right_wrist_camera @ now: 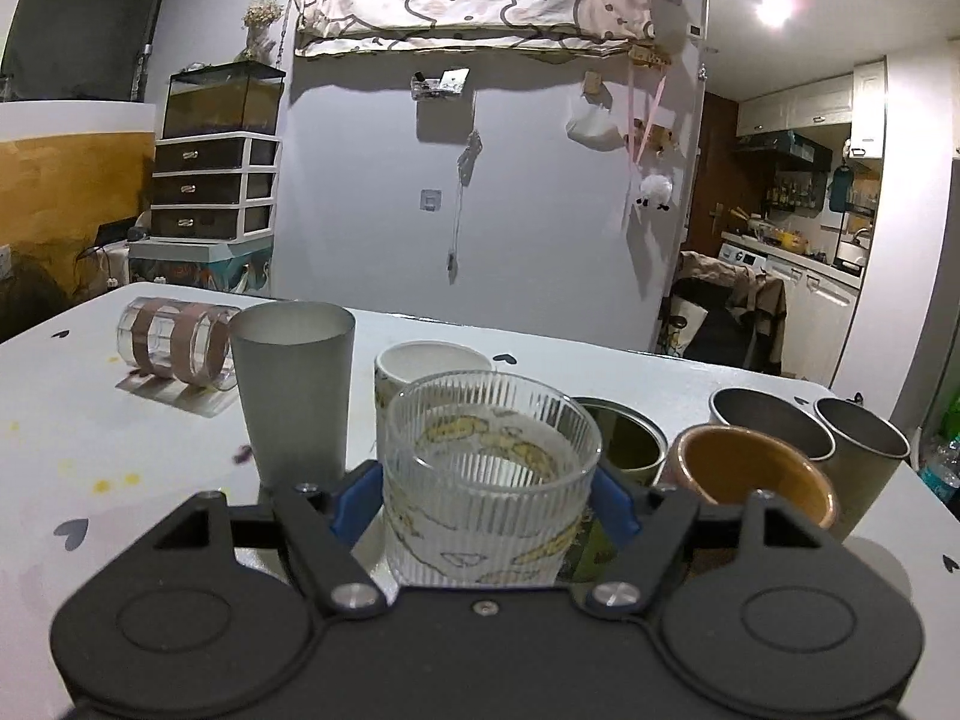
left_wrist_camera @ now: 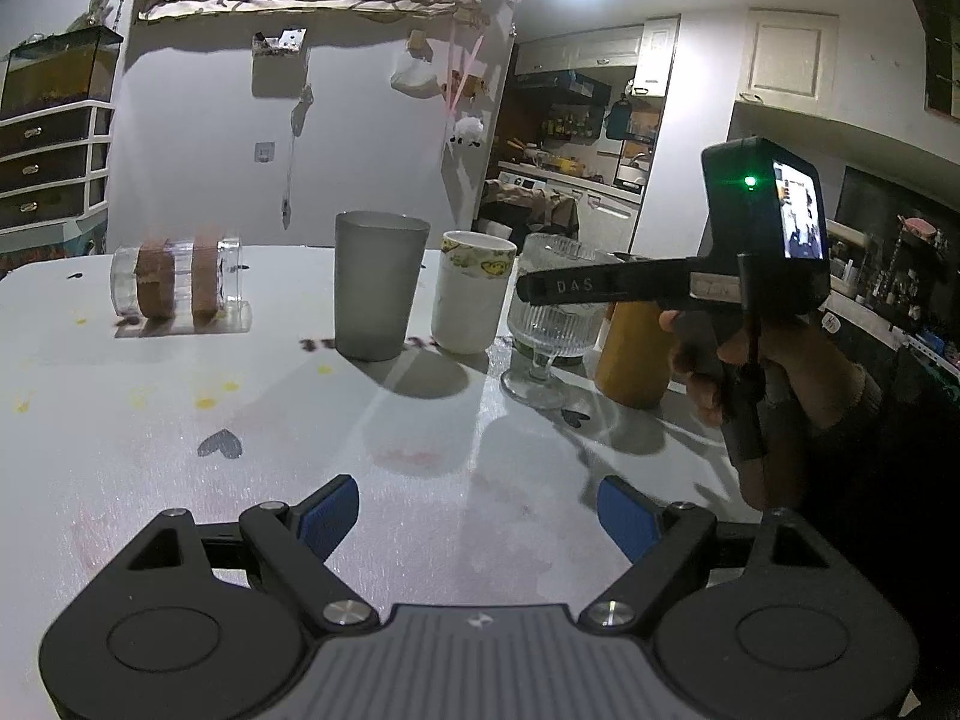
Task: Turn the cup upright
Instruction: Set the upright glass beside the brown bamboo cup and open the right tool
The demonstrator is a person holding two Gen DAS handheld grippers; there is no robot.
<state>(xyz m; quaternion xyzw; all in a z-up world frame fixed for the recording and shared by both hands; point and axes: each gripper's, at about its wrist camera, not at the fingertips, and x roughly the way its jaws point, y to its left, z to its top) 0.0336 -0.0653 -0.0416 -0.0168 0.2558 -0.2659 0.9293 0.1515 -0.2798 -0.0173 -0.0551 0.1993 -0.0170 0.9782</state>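
A ribbed clear glass goblet (right_wrist_camera: pixel 492 474) stands upright on the white table (right_wrist_camera: pixel 120 480), between the blue pads of my right gripper (right_wrist_camera: pixel 487 501), whose jaws close around its bowl. In the left wrist view the goblet (left_wrist_camera: pixel 549 324) rests on its foot, with the right gripper (left_wrist_camera: pixel 540 288) on its bowl. A clear cup with brown bands (left_wrist_camera: pixel 174 285) lies on its side at the far left; it also shows in the right wrist view (right_wrist_camera: pixel 174 351). My left gripper (left_wrist_camera: pixel 480 519) is open and empty above the table's near part.
A grey frosted tumbler (left_wrist_camera: pixel 375 285) and a white cup with a yellow pattern (left_wrist_camera: pixel 474 297) stand upright mid-table. An ochre cup (right_wrist_camera: pixel 753 474), a green tin (right_wrist_camera: pixel 624 435) and two metal cups (right_wrist_camera: pixel 768 420) stand to the right. The table edge is close on the right.
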